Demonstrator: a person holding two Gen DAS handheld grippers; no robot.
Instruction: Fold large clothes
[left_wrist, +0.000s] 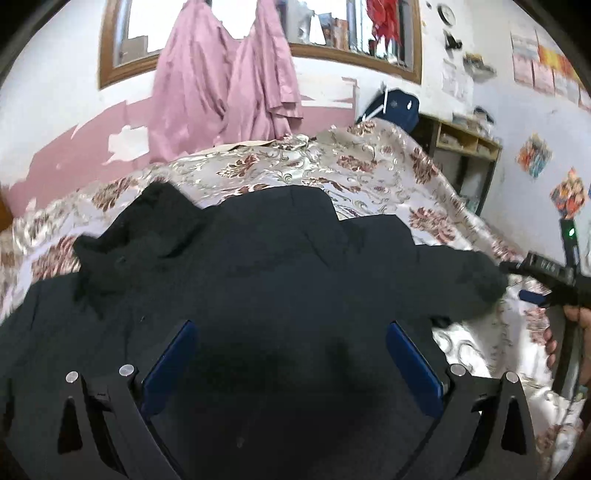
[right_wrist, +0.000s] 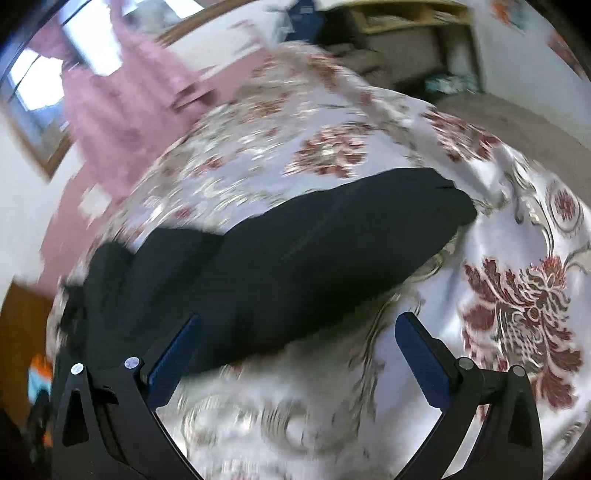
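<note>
A large dark navy garment (left_wrist: 258, 266) lies spread on the flower-patterned bedspread (left_wrist: 369, 166). My left gripper (left_wrist: 291, 325) hovers open over the garment's near part, with nothing between its blue pads. A sleeve (left_wrist: 465, 280) reaches to the right, and the right gripper (left_wrist: 532, 295) shows beside its end, held by a hand (left_wrist: 576, 325). In the right wrist view the same sleeve (right_wrist: 332, 240) lies across the bedspread (right_wrist: 517, 258). My right gripper (right_wrist: 299, 321) stands open just above the sleeve's near edge. That view is blurred.
Pink curtains (left_wrist: 225, 81) hang under a wood-framed window (left_wrist: 110, 44) behind the bed. A wooden shelf unit (left_wrist: 465, 147) stands at the bed's far right, with a dark blue bag (left_wrist: 395, 107) beside it. Bare floor (right_wrist: 535, 125) lies right of the bed.
</note>
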